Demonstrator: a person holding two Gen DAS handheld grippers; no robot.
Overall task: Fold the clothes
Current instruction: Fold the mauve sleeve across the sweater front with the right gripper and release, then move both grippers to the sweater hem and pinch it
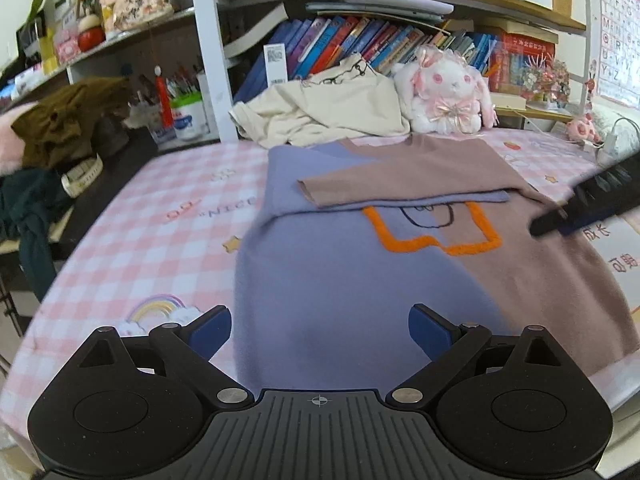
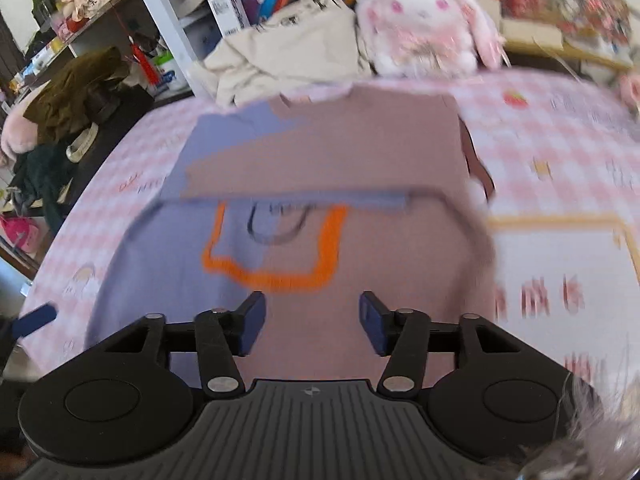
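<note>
A two-tone sweater (image 1: 344,264), lavender on one half and dusty mauve on the other, lies flat on a bed covered by a pink checked sheet (image 1: 132,236). Both sleeves are folded across the chest, the mauve sleeve (image 1: 400,184) on top, just above an orange outlined motif (image 1: 436,236) on the front.

The left hand-held gripper (image 1: 320,332) hovers over the sweater's near hem with its blue pads spread wide and nothing between them. The right hand-held gripper (image 2: 312,320) hangs above the mauve half near the hem; its jaws stand apart and empty, and its view is smeared by motion. In the left wrist view its dark body (image 1: 588,200) juts in from the right edge over the sweater's mauve side.

Beyond the collar, a crumpled cream garment (image 1: 328,112) is heaped at the far edge of the bed, just beside the sweater's top. A white plush rabbit (image 1: 444,92) with pink bows sits next to it. Behind them a bookshelf (image 1: 360,40) is packed with leaning books. To the left, off the bed, an olive-brown garment (image 1: 68,120) and dark green cloth (image 1: 28,208) are piled on a dark surface. Nothing lies on the sweater itself apart from its own folded sleeves.
</note>
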